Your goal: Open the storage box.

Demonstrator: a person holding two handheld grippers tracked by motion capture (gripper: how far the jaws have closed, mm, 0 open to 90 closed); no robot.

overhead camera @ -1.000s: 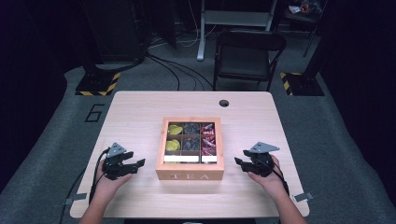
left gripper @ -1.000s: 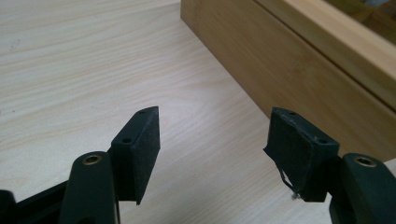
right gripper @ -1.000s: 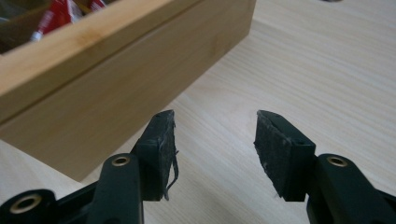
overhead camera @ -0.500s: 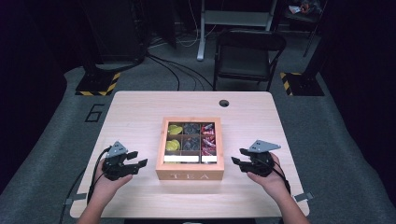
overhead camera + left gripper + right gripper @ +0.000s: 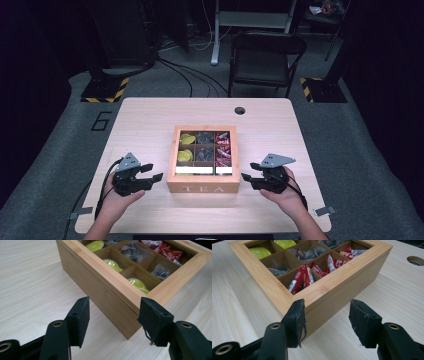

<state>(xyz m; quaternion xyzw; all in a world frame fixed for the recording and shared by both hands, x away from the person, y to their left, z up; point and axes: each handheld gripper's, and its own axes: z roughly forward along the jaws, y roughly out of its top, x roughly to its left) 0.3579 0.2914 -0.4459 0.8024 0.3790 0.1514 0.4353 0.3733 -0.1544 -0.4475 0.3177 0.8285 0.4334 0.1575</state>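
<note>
Tea box on desk, between left gripper and right gripper, just ahead of each. Left jaws just reopened slightly, both half-wide, empty. Nothing grasped yet; whole job left.

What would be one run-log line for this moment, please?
scene: wooden tea box on table | left claw: open, left of box, apart | right claw: open, right of box, apart | held: nothing

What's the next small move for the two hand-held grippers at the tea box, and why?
Probably bring both inward onto the box's side walls. The left hand-held gripper and right hand-held gripper flank the tea box, jaws open with nothing between them, each aimed at a near corner and not touching the wood. The lid looks shut, so a two-sided grip seems the likely step.
</note>
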